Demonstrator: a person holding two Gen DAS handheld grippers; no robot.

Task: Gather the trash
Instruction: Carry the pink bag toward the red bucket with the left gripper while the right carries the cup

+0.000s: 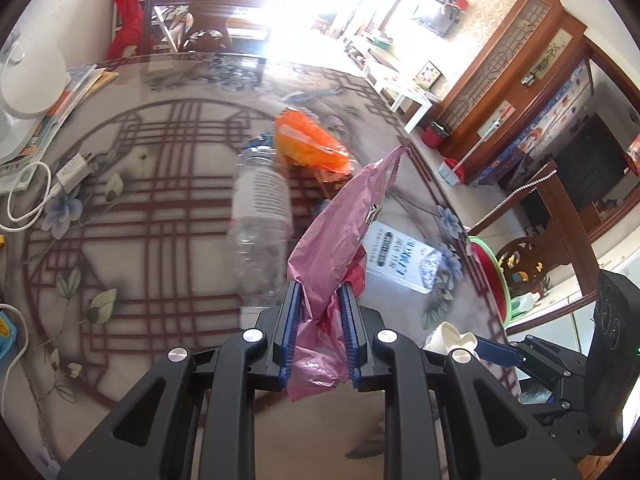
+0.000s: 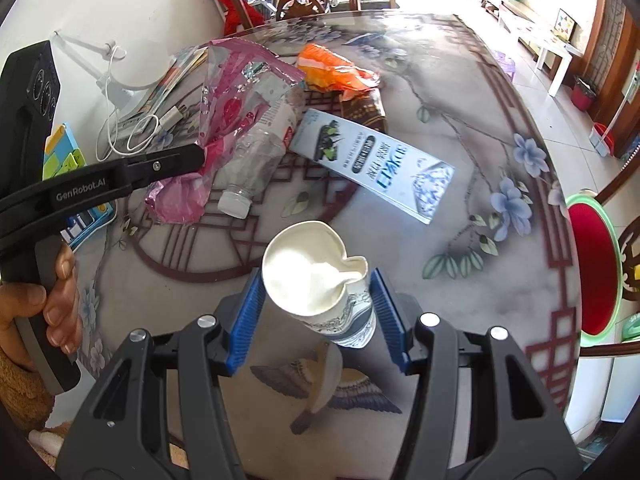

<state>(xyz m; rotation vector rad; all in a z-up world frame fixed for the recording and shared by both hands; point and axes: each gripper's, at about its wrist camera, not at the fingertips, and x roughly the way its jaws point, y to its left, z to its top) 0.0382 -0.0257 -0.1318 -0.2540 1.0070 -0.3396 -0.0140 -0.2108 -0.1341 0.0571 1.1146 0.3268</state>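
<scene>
While over table (image 2: pixel 480 128) | left gripper (image 1: pixel 319 322) jaws clamp pink wrapper (image 1: pixel 340 216) | right gripper (image 2: pixel 316 312) jaws clamp paper cup (image 2: pixel 316 276)

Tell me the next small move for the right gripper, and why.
Probably carry the crumpled white paper cup right toward the red bin with green rim: the right hand-held gripper already pinches the cup above the patterned glass table.

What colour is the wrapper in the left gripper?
Pink wrapper, clearest in the left wrist view.

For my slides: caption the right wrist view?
Right claw grips a crushed paper cup; left claw pinches a pink wrapper.
</scene>
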